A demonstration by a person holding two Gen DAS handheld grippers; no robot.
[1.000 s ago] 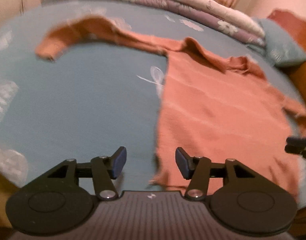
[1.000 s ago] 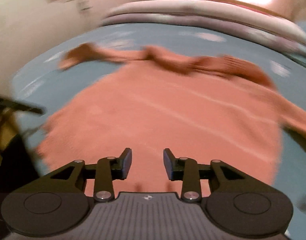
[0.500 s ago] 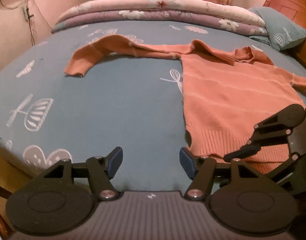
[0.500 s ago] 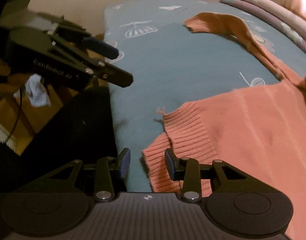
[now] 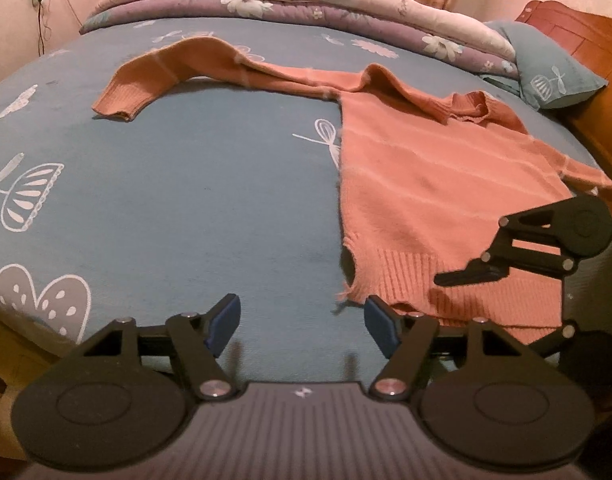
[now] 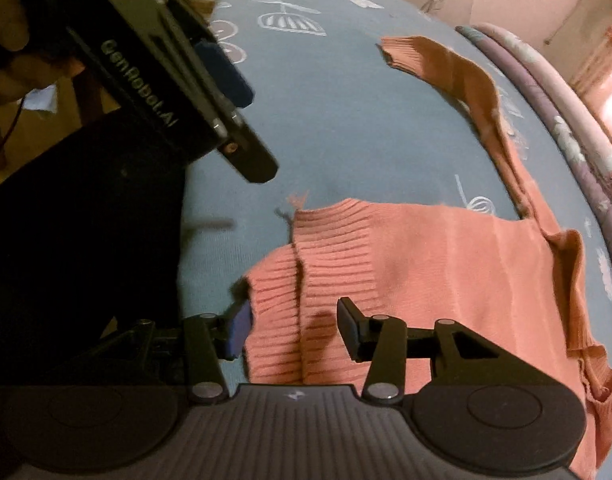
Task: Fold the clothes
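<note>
fuzzy orange sweater [image 5: 422, 184], ribbed hem between right tool [image 6: 292, 330] fingers.

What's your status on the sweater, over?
Left gripper open over bare bedsheet. Right gripper open, jaws straddling sweater hem. Sweater flat, one sleeve outstretched. Nothing obstructing.

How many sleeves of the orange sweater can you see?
2. One sleeve stretches out to the left across the blue bed sheet. The other sleeve lies on the right edge, partly behind the right gripper.
</note>
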